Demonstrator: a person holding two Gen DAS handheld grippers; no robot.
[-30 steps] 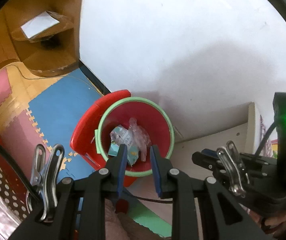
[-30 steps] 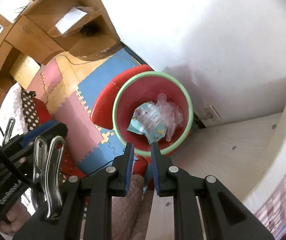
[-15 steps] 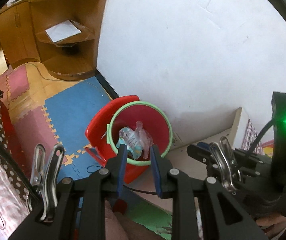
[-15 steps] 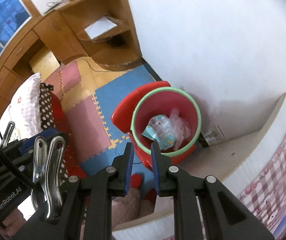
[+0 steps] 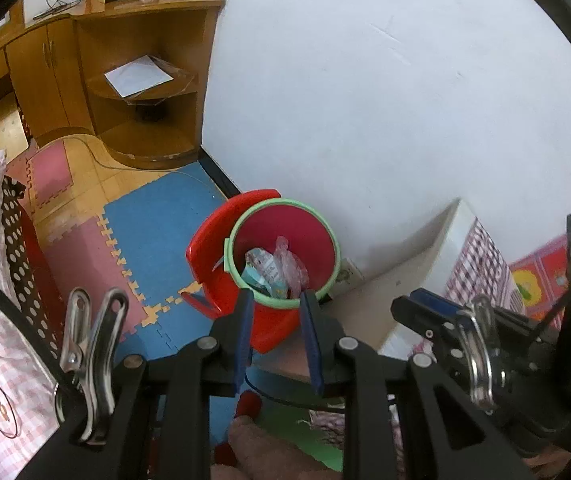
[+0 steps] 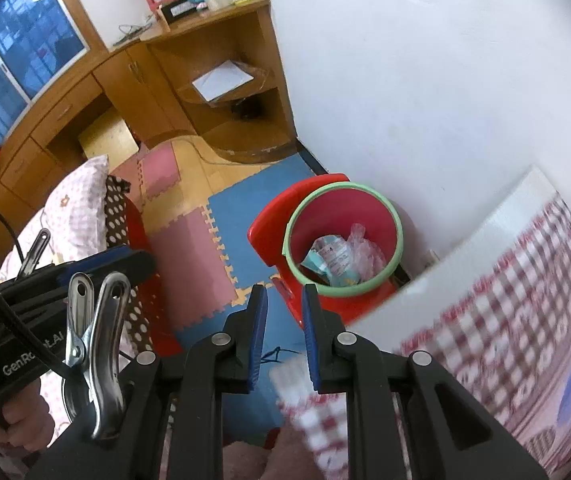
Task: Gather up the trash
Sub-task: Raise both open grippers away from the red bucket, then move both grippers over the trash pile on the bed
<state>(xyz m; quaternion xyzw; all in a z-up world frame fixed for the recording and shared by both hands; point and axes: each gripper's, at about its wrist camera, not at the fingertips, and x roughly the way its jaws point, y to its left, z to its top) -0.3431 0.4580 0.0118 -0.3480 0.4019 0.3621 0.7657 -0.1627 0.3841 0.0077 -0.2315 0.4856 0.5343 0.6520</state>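
A red bin with a green rim (image 5: 241,240) stands on the floor against the white wall, next to a red plastic chair (image 5: 205,248). Crumpled wrappers and clear plastic trash (image 5: 273,270) lie inside it. My left gripper (image 5: 276,300) hangs above the bin's near side, its blue pads a little apart with nothing between them. In the right wrist view the same bin (image 6: 365,190) holds the trash (image 6: 333,260). My right gripper (image 6: 284,294) hovers above and left of the bin, also slightly open and empty.
Blue and pink foam mats (image 5: 153,232) cover the floor. A wooden desk with a corner shelf (image 5: 141,92) stands at the back. A white bed board (image 6: 485,236) and checked sheet (image 6: 525,300) are at the right, with a pillow (image 6: 73,208) and dotted cloth at the left.
Both grippers have risen and drawn back from the bin, which now looks smaller and lower. More of the desk, floor and bed has come into view. The jaws look the same.
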